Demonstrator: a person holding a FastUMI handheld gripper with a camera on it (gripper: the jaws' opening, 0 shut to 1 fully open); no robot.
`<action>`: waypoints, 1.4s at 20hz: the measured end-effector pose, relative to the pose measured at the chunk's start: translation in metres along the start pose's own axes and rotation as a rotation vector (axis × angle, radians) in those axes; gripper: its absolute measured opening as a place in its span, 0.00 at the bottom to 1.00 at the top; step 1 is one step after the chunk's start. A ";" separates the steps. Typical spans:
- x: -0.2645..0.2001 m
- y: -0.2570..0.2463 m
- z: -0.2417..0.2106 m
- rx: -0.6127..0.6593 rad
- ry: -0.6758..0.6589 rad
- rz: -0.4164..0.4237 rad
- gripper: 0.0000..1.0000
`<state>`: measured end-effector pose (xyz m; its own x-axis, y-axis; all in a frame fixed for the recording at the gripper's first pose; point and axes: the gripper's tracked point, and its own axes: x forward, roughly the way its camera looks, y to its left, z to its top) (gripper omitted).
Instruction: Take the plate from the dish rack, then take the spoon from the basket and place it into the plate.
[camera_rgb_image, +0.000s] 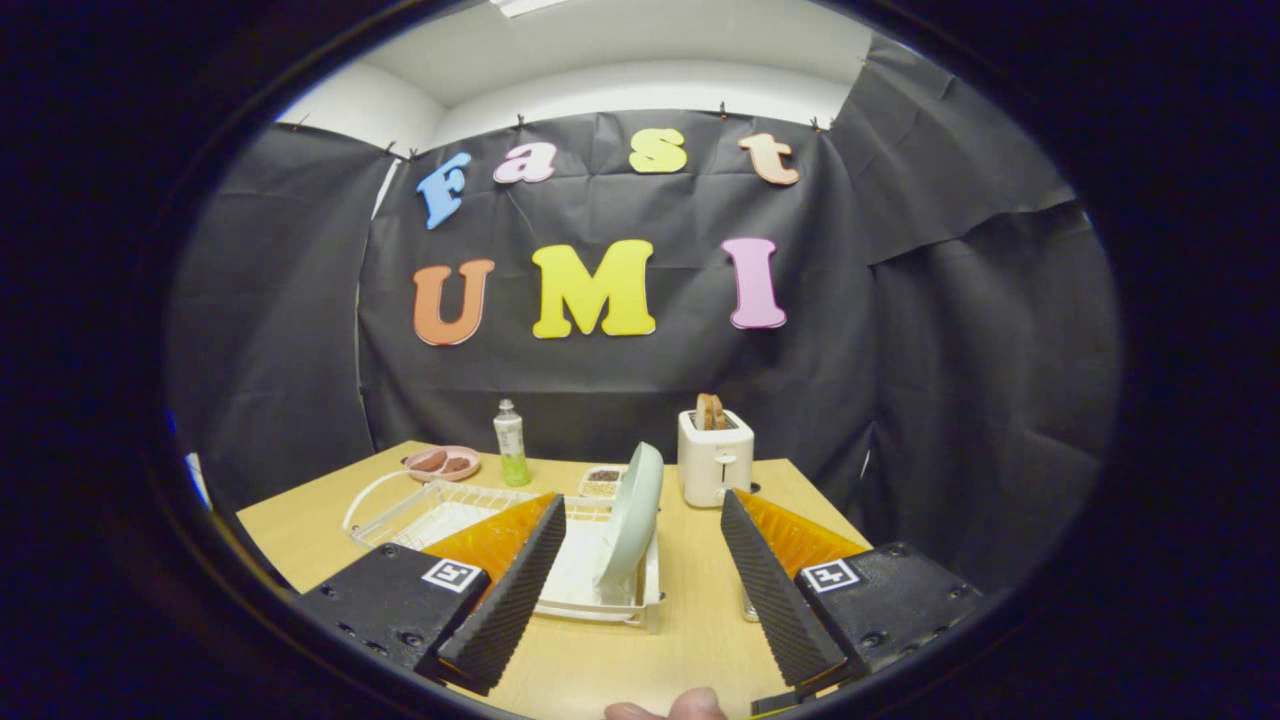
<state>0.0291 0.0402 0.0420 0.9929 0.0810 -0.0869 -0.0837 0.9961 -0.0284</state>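
Plate-fetching has the gripper (640, 590) low in the frame with its two ridged fingers (510, 590) spread wide apart and holding nothing, a bare strip of the light wooden desk (690, 620) between them. At the very bottom edge, just below that gap, the tips of a person's fingers (665, 708) peek in. Just ahead of the fingers, slightly left of centre, sits the white wire dish rack (440, 505) with its white drip tray, the left finger overlapping its near side. Standing on edge in the rack's right end is the pale green round plate (632, 520), upright and leaning a little to the right, between the two fingers in the picture but beyond their tips. Behind the plate, a small white rectangular basket (603, 482) holds something dark and something pale; a spoon cannot be made out in it. Farther back at centre right stands a white toaster (714, 458) with brown slices poking from its slots. To the left, a clear bottle with green liquid (511, 445) stands upright, and beside it lies a pink shallow dish (442, 463) holding brownish pieces.
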 end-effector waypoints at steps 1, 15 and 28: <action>0.003 0.000 0.003 -0.010 0.008 -0.006 1.00; 0.085 0.004 0.026 -0.021 0.369 0.067 1.00; 0.169 0.008 -0.020 0.061 0.713 0.044 0.92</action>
<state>0.1941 0.0615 0.0069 0.6905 0.0986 -0.7166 -0.0966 0.9944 0.0437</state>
